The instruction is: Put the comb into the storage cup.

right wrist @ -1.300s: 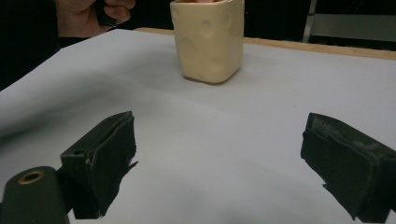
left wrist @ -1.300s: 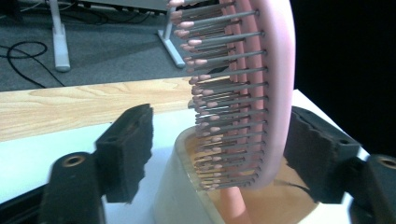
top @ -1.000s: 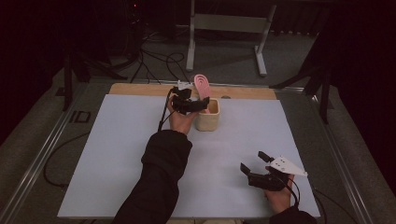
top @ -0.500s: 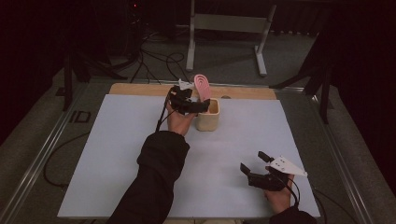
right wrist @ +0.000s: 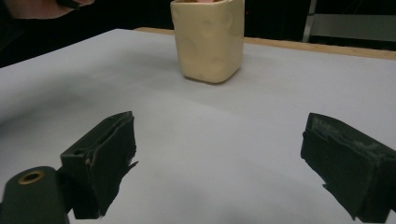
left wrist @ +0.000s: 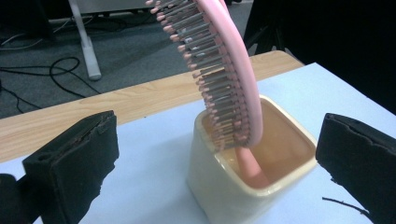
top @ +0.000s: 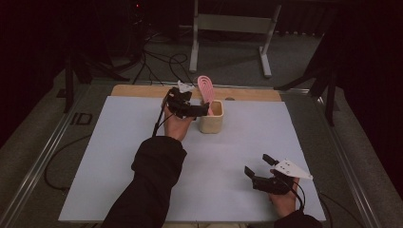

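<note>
We open on the left gripper (left wrist: 215, 154), and its jaws stand wide apart, one black pad at the lower left of the left gripper view, the other at the lower right. They have just been opening, and nothing is pressed between them now. Between the two pads, a little farther off, we see the pink hairbrush (left wrist: 224, 79): its handle is down inside the cream cup (left wrist: 233, 186), and its bristled head leans up and out toward the top of the frame, bristles facing left. The brush rests against the cup's rim, free of both pads.

In the high view we find that same left gripper (top: 203, 110) just above the centre of the frame, its jaws pointing right at the cup (top: 211, 122) and close beside it. The hairbrush (top: 206, 88) sticks up from the cup at a tilt. The left hand (top: 177, 124) and a dark sleeve run down toward the bottom edge.

Over to the right gripper (right wrist: 219, 163): its jaws are wide open too, with nothing but bare white surface between them. Ahead, at the top centre of the right gripper view, the cup (right wrist: 208, 39) stands upright, well apart from these jaws. In the high view the right gripper (top: 257, 166) sits low at the lower right, held just over the tabletop (top: 119, 156).

The cup stands on the white sheet near the far wooden edge (top: 138, 91).
</note>
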`<state>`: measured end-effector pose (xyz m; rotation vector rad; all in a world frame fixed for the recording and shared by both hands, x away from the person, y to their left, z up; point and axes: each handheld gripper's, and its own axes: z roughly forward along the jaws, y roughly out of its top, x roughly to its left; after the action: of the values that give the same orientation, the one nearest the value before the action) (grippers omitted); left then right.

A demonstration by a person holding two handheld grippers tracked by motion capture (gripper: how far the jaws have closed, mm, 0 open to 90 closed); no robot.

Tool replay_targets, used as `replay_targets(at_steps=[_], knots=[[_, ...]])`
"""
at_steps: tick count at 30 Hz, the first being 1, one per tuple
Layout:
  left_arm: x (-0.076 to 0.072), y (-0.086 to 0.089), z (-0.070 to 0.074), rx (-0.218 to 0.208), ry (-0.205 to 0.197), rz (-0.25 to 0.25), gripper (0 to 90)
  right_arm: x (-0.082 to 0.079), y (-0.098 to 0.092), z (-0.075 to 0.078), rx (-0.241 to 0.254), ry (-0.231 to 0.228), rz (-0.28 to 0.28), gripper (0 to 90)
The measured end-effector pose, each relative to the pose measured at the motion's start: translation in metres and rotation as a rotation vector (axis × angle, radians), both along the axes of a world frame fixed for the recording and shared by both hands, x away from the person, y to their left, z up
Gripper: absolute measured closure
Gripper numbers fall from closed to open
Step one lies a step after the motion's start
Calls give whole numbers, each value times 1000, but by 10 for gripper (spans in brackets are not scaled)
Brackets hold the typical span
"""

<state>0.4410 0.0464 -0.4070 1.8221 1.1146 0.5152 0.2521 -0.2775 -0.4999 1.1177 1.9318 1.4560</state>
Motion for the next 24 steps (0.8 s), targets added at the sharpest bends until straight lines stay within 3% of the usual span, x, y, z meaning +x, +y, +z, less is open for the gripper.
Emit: replay_targets(at_steps=[4,9,18,21,22,24], knots=[[-9,8,0,25,-20,-4,2,0,1,0,0,0,0,100],[-25,18,-1,78,-62,-46,2,0,2,0,-2,1,2,100],[-55,45,-7,80,-99,-90,1,-1,4,0,-8,0,2,100],[-58,49,-9,77,-100,-90,2,-1,4,0,-7,0,3,100],[-66,62,-13,67,-87,-96,1,-1,5,0,-8,-3,6,100],[-72,72,-16,57,-87,-92,1,-1,5,0,-9,-3,4,100]])
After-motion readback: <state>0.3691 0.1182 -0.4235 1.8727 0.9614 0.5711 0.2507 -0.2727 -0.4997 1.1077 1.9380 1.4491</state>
